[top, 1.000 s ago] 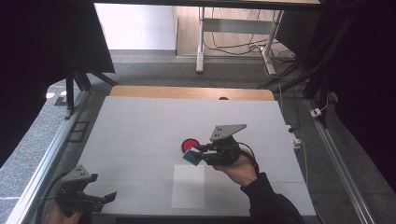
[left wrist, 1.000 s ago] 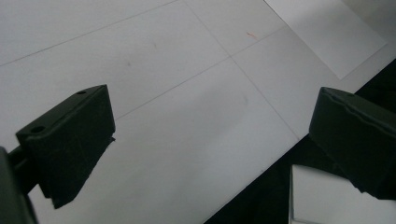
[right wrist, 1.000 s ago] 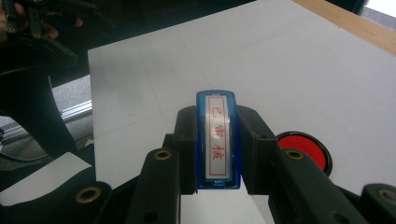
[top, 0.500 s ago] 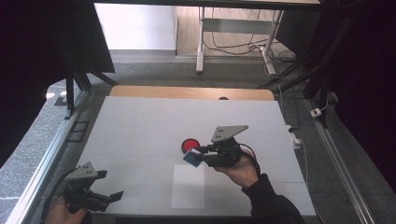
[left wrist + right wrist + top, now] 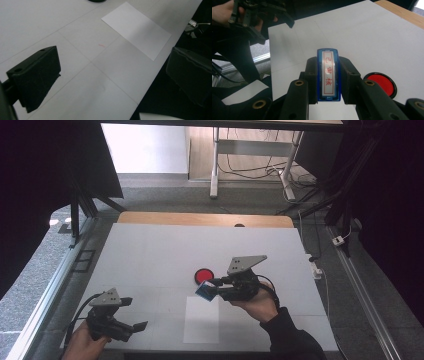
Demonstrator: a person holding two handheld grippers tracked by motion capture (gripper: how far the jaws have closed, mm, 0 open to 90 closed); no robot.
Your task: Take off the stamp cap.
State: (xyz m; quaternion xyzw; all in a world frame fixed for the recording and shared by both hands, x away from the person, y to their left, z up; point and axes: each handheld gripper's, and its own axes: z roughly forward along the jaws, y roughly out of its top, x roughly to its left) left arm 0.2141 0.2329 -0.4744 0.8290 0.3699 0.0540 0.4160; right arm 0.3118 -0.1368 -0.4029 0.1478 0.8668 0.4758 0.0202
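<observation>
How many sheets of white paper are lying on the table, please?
1: the sheet of white paper lies flat near the table's front edge, between the two hands, just in front of the blue stamp and red ink pad.

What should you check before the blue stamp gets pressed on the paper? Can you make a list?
1. Blue stamp clamped between the right gripper's jaws: ok.
2. Stamp over the white paper: not ok, it hangs just past the paper's far edge.
3. Paper lying flat on the table: ok.
4. Red ink pad uncovered: ok.
5. Ink on the stamp's face: cannot tell.
6. Left gripper holding the paper down: not ok, jaws open, off to the paper's left.
</observation>
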